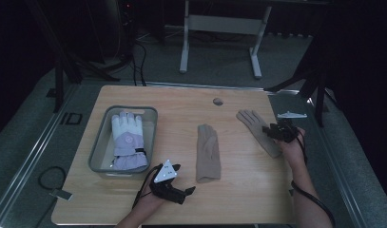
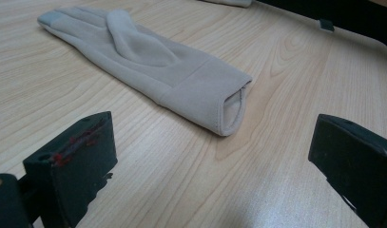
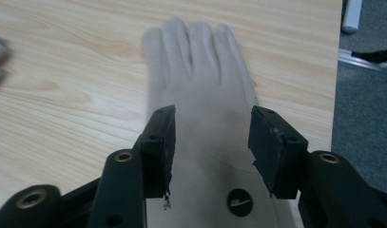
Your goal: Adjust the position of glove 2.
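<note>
Two beige gloves lie flat on the wooden table [image 1: 248, 190]. The middle glove [image 1: 208, 152] has its cuff toward me. My left gripper [image 1: 184, 179] stands open just left of that cuff. In the left gripper view the cuff opening [image 2: 229, 109] lies between and beyond the wide-apart jaws of the left gripper [image 2: 215, 156]. The right-hand glove [image 1: 252, 121] lies slanted, and my right gripper [image 1: 275, 130] is over its wrist end. In the right gripper view the right gripper [image 3: 215, 142] is open, its jaws straddling the glove's back [image 3: 205, 61], near a round black logo [image 3: 239, 203].
A grey basket [image 1: 98, 142] at the left holds a white and lavender ski glove [image 1: 127, 137]. A grommet hole [image 1: 217, 101] sits near the table's far edge. A small white object [image 1: 292, 114] lies off the right edge. White desk legs [image 1: 184, 47] stand behind.
</note>
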`<state>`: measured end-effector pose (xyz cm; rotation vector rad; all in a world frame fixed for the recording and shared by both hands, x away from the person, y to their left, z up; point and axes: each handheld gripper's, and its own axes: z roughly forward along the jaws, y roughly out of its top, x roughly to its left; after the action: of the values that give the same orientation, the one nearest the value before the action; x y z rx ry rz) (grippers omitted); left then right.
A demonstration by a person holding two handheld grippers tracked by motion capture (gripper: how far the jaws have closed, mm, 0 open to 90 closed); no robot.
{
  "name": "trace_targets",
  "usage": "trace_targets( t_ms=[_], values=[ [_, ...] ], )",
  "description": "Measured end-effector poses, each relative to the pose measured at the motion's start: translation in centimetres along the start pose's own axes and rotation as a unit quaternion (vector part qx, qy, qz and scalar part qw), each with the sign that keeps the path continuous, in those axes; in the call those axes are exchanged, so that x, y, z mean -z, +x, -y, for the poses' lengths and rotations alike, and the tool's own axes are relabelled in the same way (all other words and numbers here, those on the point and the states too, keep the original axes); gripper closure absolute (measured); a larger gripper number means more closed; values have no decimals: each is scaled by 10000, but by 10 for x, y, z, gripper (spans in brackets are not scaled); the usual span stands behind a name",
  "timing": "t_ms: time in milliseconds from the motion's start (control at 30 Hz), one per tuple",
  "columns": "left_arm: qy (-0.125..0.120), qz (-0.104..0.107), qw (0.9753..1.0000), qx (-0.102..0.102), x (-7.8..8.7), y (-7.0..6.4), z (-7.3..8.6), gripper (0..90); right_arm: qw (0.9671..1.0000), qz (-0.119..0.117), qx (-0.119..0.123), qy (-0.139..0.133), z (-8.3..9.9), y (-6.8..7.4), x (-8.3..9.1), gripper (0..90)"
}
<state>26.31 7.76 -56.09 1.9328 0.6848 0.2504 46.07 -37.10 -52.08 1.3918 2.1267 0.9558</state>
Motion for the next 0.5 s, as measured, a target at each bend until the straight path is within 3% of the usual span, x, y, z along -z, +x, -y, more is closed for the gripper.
trace_targets(
  t_ms=[133,167,300,367,500],
  values=[
    [7,9,10000,6,0,0,0,20,10000,-56,-16,31,2,-2,-7,526],
    [11,10,10000,8,0,0,0,20,9998,-171,16,34,4,-2,-11,531],
    [7,2,10000,16,0,0,0,20,9986,24,371,374,10,2,-23,564],
    [9,4,10000,9,0,0,0,20,9992,-3,274,289,13,2,-25,601],
    [1,7,10000,20,0,0,0,20,9998,56,82,200,15,2,-24,784]
  ],
)
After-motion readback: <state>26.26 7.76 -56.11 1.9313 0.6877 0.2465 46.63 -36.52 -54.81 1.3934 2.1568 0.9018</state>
